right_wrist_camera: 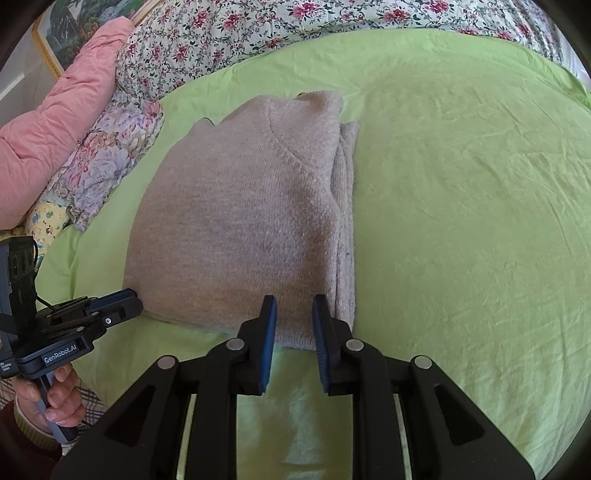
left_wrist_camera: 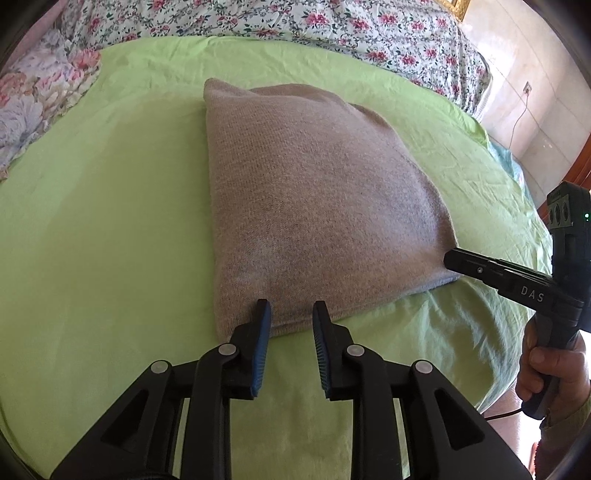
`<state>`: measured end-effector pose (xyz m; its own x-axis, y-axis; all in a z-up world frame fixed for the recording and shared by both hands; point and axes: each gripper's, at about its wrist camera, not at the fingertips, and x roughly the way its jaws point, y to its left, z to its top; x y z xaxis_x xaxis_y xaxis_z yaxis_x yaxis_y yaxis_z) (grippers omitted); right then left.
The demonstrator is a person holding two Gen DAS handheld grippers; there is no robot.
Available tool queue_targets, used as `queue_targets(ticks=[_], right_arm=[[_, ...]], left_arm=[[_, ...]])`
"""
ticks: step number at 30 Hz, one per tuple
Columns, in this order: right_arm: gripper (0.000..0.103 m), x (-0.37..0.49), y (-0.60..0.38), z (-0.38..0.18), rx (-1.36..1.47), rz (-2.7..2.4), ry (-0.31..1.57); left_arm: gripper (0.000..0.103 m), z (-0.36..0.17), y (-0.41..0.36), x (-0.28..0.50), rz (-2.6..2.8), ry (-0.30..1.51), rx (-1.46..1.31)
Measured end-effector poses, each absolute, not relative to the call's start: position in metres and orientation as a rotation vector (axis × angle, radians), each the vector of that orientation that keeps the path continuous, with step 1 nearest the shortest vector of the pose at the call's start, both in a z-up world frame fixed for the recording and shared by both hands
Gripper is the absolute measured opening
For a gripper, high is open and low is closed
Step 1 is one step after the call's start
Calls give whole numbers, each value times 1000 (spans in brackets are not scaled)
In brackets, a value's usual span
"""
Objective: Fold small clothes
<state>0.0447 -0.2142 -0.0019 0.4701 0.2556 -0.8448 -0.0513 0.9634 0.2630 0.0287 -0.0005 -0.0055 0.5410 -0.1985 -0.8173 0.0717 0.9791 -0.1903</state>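
Note:
A beige knit sweater (left_wrist_camera: 317, 199) lies folded into a rectangle on the green bed sheet (left_wrist_camera: 103, 221); it also shows in the right wrist view (right_wrist_camera: 240, 221). My left gripper (left_wrist_camera: 291, 308) is open, its fingertips at the sweater's near edge, close to the near left corner. My right gripper (right_wrist_camera: 294, 304) is open at the near edge, close to the near right corner. The right gripper appears in the left wrist view (left_wrist_camera: 452, 258) by the sweater's right corner. The left gripper appears in the right wrist view (right_wrist_camera: 133, 301) by the left corner.
A floral quilt (left_wrist_camera: 295, 22) lies along the far side of the bed. A floral pillow (right_wrist_camera: 107, 158) and a pink cushion (right_wrist_camera: 62, 110) lie to the left. The bed's right edge (left_wrist_camera: 517, 177) drops to a tiled floor with a cable.

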Motion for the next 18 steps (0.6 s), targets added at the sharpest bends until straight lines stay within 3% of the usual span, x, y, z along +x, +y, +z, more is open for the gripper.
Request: queue_targets(ticks=[4,6,7,13,18], right_arm=[[22,40,-215,1,213,182,1073],[24,40,-216,3,211,186,1075],[25,39,-216,4,211,186,1076],[35,23,-210,12,207,188,1071],[39,10,-205,14,217,203,1064]], left_arm=[[32,3,2,19,-128,963,-105],[50,8,4,14,-98,943,-81],[52,11,6,11,-78,927,-65],[53,15,20,4,-34,921,-61],[60,10,27,-3,-6,925,-41]])
